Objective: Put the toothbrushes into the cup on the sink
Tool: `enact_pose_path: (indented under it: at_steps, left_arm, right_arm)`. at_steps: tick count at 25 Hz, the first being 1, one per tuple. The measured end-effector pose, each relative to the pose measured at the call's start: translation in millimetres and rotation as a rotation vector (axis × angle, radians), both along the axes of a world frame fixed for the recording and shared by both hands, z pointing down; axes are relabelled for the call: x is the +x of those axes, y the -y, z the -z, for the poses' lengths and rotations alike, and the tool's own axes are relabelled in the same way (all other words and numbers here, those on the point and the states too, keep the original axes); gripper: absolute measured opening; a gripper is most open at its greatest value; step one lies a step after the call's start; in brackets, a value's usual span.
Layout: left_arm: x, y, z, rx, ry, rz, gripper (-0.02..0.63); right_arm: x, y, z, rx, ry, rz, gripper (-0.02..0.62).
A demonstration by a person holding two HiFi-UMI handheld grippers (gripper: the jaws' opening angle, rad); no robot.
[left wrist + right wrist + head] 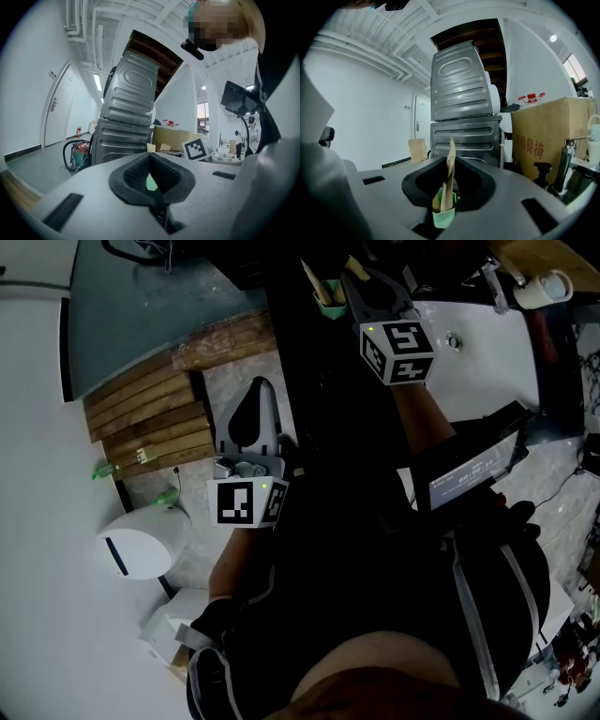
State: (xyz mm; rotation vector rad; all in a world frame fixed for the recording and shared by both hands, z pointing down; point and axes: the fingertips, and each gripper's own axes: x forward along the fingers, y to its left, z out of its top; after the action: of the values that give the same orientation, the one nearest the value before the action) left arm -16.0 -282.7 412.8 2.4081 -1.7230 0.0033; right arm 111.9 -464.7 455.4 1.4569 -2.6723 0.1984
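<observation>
Grey left gripper (258, 390): jaws together, empty. Green cup (327, 304) on the dark counter holds a bamboo toothbrush (313, 279). Right gripper (357, 279) is clamped on a second toothbrush (450, 164), its lower end in the cup. White sink (478, 343) is just right.

The sink (487, 348) is glossy white ceramic. Left of it, the cup (327, 306) is smooth green plastic, and the toothbrush (450, 161) in it looks like pale, matt wood.
</observation>
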Motion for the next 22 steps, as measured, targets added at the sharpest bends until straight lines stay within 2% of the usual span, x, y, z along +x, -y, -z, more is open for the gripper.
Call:
enact_pose_path:
  at_steps: [3,5,13,18,22]
  left_arm:
    - [-3,-1,0,-0.013,-0.004,-0.017,0.006]
    - [-2,0,0,-0.017,-0.006,-0.034,0.006]
    - [-18,-7,19,0.027,-0.037,-0.048,0.006]
    - [-26,-9,32,0.049,-0.043,-0.08,0.006]
    - [-31,-14,49,0.103,-0.051,-0.121,0.006]
  right_arm:
    - [0,0,2,0.004,-0.009,-0.01,0.056]
    - [3,1,2,0.003,-0.014,-0.016,0.098]
    - [10,-12,34,0.047,-0.009,-0.07,0.114]
    - [12,-31,66,0.113,0.002,-0.103,0.114]
    - [16,-51,92,0.169,0.007,-0.142,0.114]
